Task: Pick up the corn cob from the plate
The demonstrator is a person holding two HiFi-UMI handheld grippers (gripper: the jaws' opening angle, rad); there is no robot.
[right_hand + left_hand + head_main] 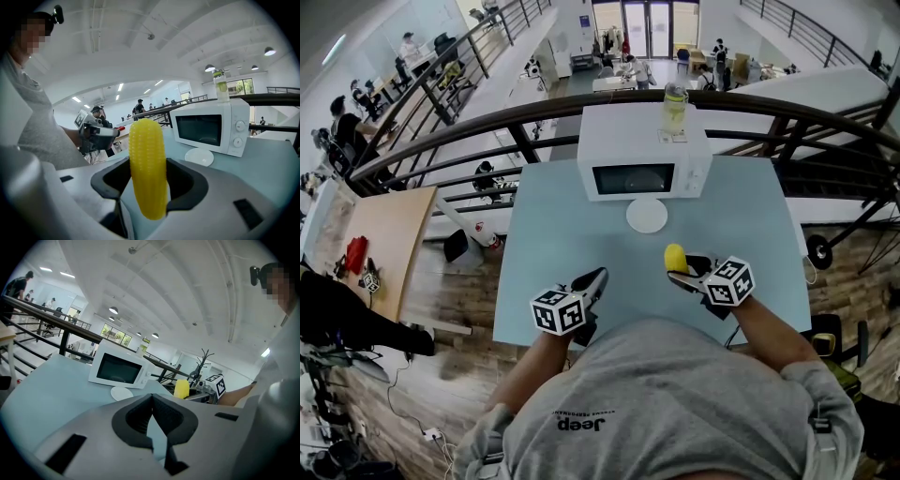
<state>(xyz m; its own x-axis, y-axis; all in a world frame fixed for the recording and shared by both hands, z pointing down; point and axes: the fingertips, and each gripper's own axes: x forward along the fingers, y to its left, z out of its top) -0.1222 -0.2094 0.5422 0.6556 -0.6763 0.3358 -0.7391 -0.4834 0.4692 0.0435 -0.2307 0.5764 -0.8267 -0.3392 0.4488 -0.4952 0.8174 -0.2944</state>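
My right gripper (680,269) is shut on the yellow corn cob (147,168), which stands upright between its dark jaws and shows in the head view as a yellow tip (676,258) above the pale blue table (572,244). The small white plate (647,216) lies bare in front of the microwave, also in the right gripper view (199,157) and in the left gripper view (122,393). My left gripper (598,279) hovers near the table's front edge, its jaws closed together with nothing between them. From the left gripper view the corn cob (182,388) is seen off to the right.
A white microwave (644,155) stands at the table's far side with a drink bottle (674,103) on top. A dark railing (487,122) runs behind the table. Wooden floor and a desk (380,244) lie to the left.
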